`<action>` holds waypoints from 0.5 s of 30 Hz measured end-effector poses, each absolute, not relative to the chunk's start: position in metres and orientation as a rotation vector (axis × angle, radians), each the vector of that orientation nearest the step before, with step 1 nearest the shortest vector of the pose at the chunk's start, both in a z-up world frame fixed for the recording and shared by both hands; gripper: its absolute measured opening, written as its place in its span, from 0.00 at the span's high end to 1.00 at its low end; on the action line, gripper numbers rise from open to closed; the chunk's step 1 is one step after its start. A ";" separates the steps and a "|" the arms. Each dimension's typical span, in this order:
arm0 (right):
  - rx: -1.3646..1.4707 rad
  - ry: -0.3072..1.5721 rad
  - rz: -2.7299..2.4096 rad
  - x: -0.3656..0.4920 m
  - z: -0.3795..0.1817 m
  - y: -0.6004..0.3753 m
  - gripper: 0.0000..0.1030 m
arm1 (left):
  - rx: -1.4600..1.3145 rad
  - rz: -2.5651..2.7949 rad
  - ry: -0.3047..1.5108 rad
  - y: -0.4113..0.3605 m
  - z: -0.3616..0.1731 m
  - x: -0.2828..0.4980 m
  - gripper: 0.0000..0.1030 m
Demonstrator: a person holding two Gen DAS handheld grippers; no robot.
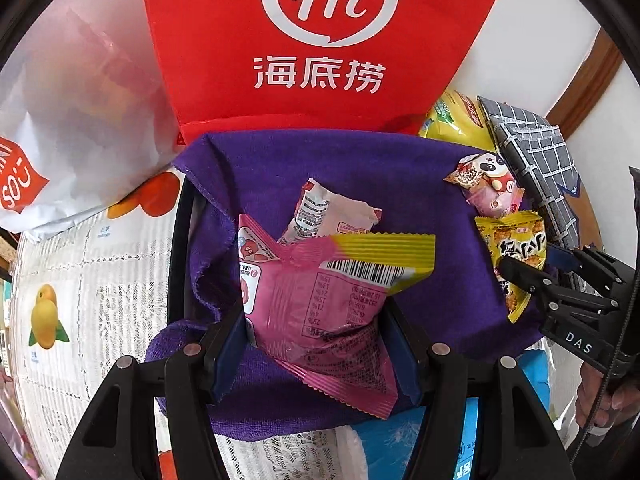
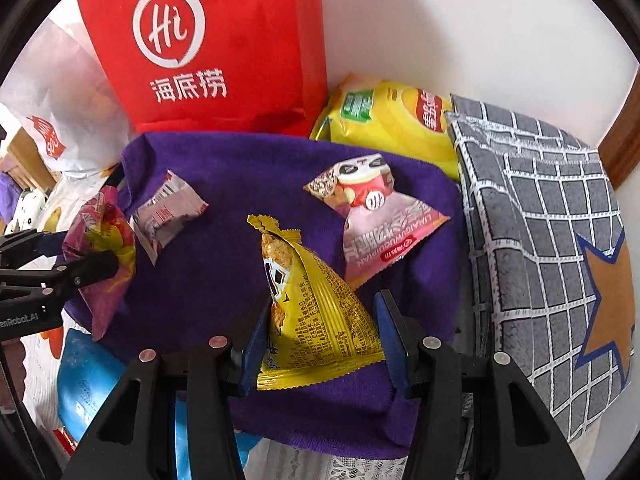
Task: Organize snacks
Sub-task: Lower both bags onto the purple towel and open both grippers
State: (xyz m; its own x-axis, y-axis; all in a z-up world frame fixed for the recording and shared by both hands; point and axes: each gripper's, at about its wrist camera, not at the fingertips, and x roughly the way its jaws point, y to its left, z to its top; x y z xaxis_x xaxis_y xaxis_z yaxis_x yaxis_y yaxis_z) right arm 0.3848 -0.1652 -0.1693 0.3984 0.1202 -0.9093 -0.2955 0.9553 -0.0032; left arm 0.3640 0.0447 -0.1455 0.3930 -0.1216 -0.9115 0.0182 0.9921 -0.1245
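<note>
My left gripper (image 1: 316, 344) is shut on a pink snack packet (image 1: 316, 304) with a yellow sealed end and a barcode, held just above a purple cloth (image 1: 400, 184). My right gripper (image 2: 320, 332) is shut on a yellow snack packet (image 2: 316, 320) over the same purple cloth (image 2: 224, 184). On the cloth lie a small white-and-pink packet (image 1: 324, 212) and a pink panda packet (image 1: 484, 184). In the right wrist view the small packet (image 2: 164, 212) lies left of centre, the panda packet (image 2: 376, 216) right of it, and the left gripper (image 2: 92, 264) with its pink packet (image 2: 100, 248) is at the left edge.
A red shopping bag (image 2: 208, 40) stands behind the cloth against a white wall. Beside it are a white plastic bag (image 2: 52, 120), a large yellow snack bag (image 2: 392, 120) and a grey grid-patterned cushion (image 2: 540, 220). A blue package (image 2: 84, 380) lies at the front left on a fruit-print tablecloth (image 1: 80, 280).
</note>
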 end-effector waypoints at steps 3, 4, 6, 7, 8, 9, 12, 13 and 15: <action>-0.179 1.138 0.265 0.385 -0.171 -0.164 0.50 | -0.101 -0.095 1.165 0.044 -0.146 0.364 0.40; -0.178 1.136 0.263 0.385 -0.172 -0.164 0.50 | -0.101 -0.098 1.165 0.044 -0.145 0.364 0.40; -0.175 1.129 0.257 0.383 -0.172 -0.165 0.50 | -0.101 -0.099 1.160 0.044 -0.143 0.363 0.40; -0.172 1.129 0.259 0.382 -0.171 -0.165 0.50 | -0.101 -0.104 1.156 0.044 -0.142 0.363 0.40; -0.171 1.131 0.259 0.381 -0.171 -0.165 0.50 | -0.101 -0.109 1.152 0.044 -0.140 0.363 0.40; -0.169 1.134 0.255 0.380 -0.170 -0.165 0.50 | -0.099 -0.113 1.151 0.044 -0.138 0.362 0.40; -0.160 1.128 0.241 0.374 -0.161 -0.166 0.47 | -0.100 -0.135 1.149 0.042 -0.132 0.359 0.36; -0.155 1.116 0.239 0.371 -0.155 -0.166 0.41 | -0.101 -0.142 1.142 0.041 -0.129 0.358 0.34; -0.149 1.092 0.233 0.364 -0.145 -0.167 0.32 | -0.095 -0.149 1.119 0.038 -0.119 0.354 0.29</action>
